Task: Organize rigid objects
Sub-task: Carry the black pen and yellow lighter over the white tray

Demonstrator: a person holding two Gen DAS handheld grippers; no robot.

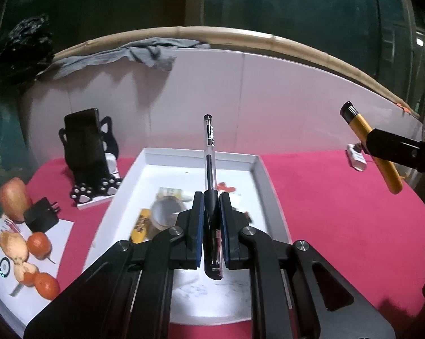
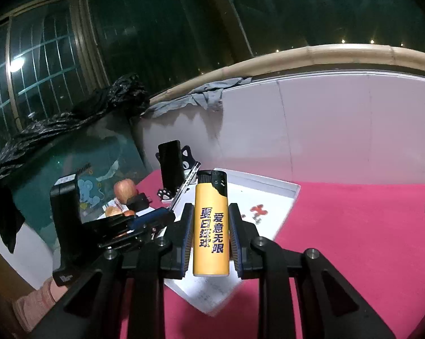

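My left gripper [image 1: 211, 197] is shut on a clear pen with a black cap [image 1: 209, 152] and holds it above the white tray [image 1: 257, 169]. The tray holds a tape roll [image 1: 164, 212], a yellow lighter [image 1: 140, 224] and small items. My right gripper [image 2: 210, 212] is shut on a yellow lighter with a black top [image 2: 211, 220], held upright over the tray's near corner [image 2: 292, 190]. That lighter also shows at the right of the left wrist view [image 1: 373, 152]. The left gripper with the pen shows in the right wrist view [image 2: 144, 220].
A black phone in a cat stand [image 1: 85, 147] is left of the tray. A black charger [image 1: 40, 214], an apple [image 1: 13, 197] and small orange fruits [image 1: 38, 244] lie at the far left. A small white object [image 1: 356, 158] sits on the red cloth [image 1: 339, 212]. A white wall [image 1: 268, 99] is behind.
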